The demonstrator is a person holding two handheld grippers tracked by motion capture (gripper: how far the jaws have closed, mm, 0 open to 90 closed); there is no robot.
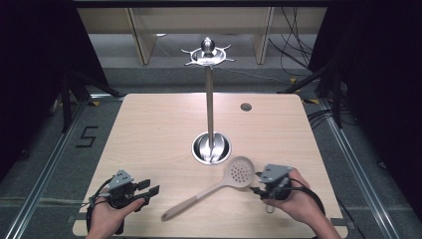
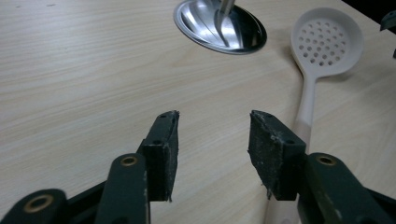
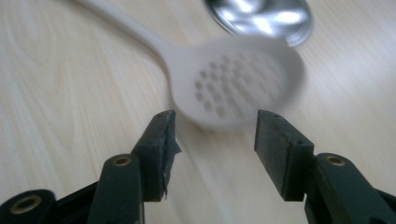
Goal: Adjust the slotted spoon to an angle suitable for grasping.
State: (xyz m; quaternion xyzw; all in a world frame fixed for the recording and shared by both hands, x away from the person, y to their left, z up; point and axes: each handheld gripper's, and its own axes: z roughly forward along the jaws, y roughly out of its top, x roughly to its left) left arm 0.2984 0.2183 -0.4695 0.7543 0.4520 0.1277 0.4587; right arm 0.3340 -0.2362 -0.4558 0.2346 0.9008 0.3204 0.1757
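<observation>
Lying flat on the wooden table point(image 1: 149, 129), the pale slotted spoon point(image 1: 219, 186) points its perforated bowl toward the steel base dish point(image 1: 211, 148) of a tall metal stand point(image 1: 209, 99), while its handle runs back toward the person's edge of the table. The spoon's bowl sits just beside the dish without touching it, as the left gripper view shows. The right gripper point(image 1: 256, 181) is held just beside the spoon's bowl on its outer side; in the right gripper view its jaws stand apart with nothing between the pads, and the blurred spoon bowl point(image 3: 238, 84) lies on the table just ahead of the fingertips. The left gripper point(image 1: 152, 190) rests near the table's front left corner, apart from the spoon's handle end. Its jaws are likewise parted and empty in the left gripper view, where the spoon's handle point(image 2: 306, 109) passes just outside one finger. At the stand's top, a ring of hooks point(image 1: 208, 55) hangs bare.
</observation>
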